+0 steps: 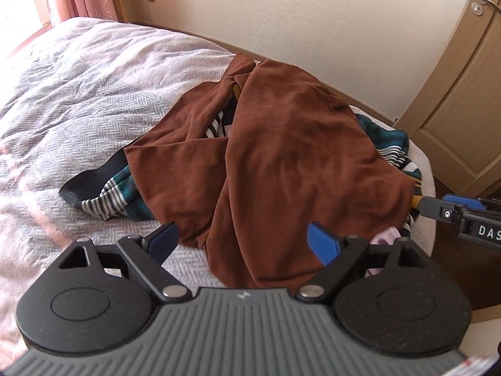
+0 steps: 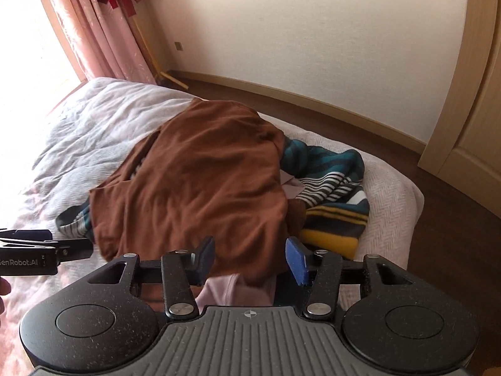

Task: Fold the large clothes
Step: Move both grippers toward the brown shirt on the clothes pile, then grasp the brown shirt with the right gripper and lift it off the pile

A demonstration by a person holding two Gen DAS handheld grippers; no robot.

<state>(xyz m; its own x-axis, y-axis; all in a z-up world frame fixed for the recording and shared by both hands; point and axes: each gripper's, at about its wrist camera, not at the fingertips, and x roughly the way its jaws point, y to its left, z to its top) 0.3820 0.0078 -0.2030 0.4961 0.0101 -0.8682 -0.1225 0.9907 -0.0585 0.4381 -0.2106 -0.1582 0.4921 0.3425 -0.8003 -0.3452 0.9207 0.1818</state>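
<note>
From my left wrist, a rumpled brown garment (image 1: 266, 156) lies on the bed (image 1: 78, 94), its long axis running from my left gripper (image 1: 242, 241) toward the far wall. It covers a striped teal garment (image 1: 116, 194). My jaws stand wide, holding nothing.

From my right wrist, my right gripper (image 2: 250, 260) is partly open over the brown garment's (image 2: 194, 181) near hem, gripping nothing.

Matt brown cloth garment (image 1: 281, 144) over striped knit fabric (image 2: 332, 181) on herringbone-woven bedspread (image 1: 78, 94); glossy wooden floor (image 2: 344, 119).
</note>
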